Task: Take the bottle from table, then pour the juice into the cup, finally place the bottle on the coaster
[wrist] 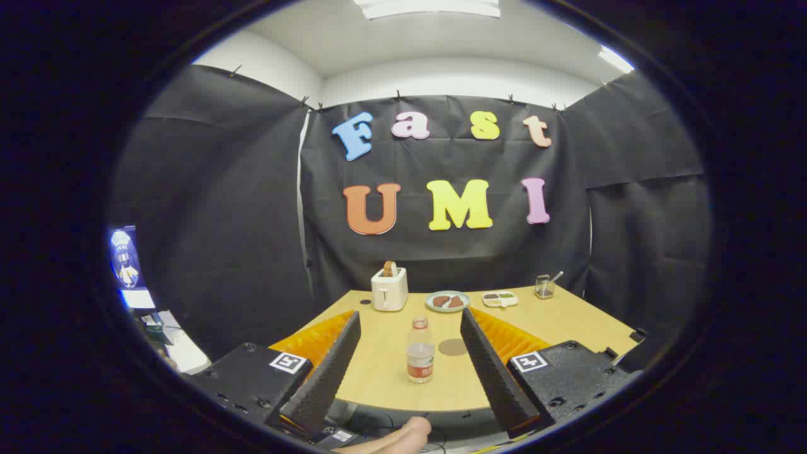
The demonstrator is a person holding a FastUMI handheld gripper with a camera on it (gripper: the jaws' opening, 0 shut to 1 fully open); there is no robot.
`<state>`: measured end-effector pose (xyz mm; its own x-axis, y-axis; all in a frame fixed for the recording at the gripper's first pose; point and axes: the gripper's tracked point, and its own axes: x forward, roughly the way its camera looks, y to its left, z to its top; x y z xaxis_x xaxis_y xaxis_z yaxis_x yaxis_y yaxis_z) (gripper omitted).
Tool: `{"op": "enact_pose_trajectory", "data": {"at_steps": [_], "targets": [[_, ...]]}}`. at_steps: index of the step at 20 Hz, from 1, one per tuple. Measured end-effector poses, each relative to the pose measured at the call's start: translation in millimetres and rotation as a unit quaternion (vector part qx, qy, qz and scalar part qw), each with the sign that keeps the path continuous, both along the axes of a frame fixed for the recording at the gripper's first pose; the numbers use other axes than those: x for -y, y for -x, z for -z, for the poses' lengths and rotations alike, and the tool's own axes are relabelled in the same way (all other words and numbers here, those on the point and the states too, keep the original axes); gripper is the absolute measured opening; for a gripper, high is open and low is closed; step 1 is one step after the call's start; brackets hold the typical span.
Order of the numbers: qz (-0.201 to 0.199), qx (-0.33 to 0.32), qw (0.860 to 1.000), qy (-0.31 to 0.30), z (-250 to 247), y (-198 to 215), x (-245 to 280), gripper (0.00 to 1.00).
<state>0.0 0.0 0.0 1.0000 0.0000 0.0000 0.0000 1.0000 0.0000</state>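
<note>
We are at the very first step: the bottle (pixel 420 350) has not been taken yet, and it stands upright on the bench (pixel 384 372) with a little reddish juice low in its body and a label round it. Our gripper (pixel 410 321) hangs above the near edge of the bench with its jaws spread wide, holding nothing. The bottle sits ahead of the jaws and roughly midway between the two fingers as we look along them, perhaps a shade toward the right one, and it touches neither. Just beside it, to the right and a little farther back, lies the round brown coaster (pixel 452 347), flat on the bench and partly hidden by the right finger. Well beyond, along the far edge, we see a toaster (pixel 389 289), a plate (pixel 447 301) with food, a small tray (pixel 500 299) and a clear cup (pixel 544 287) with something thin standing in it; we take that cup to be the pouring target. Our judgement is that the next move calls for lowering and advancing so the bottle's body comes between the fingers, then closing on it below the cap, keeping it upright and clear of the coaster. A fingertip (pixel 413 431) shows by the gripper's base.
</note>
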Motion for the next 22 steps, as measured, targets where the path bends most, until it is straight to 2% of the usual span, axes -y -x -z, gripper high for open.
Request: {"op": "enact_pose_trajectory", "data": {"at_steps": [11,22], "targets": [[0.006,0.017,1.000,-0.025,-22,18,11,1.00],[0.026,0.028,0.999,0.000,-27,28,19,1.00]]}}
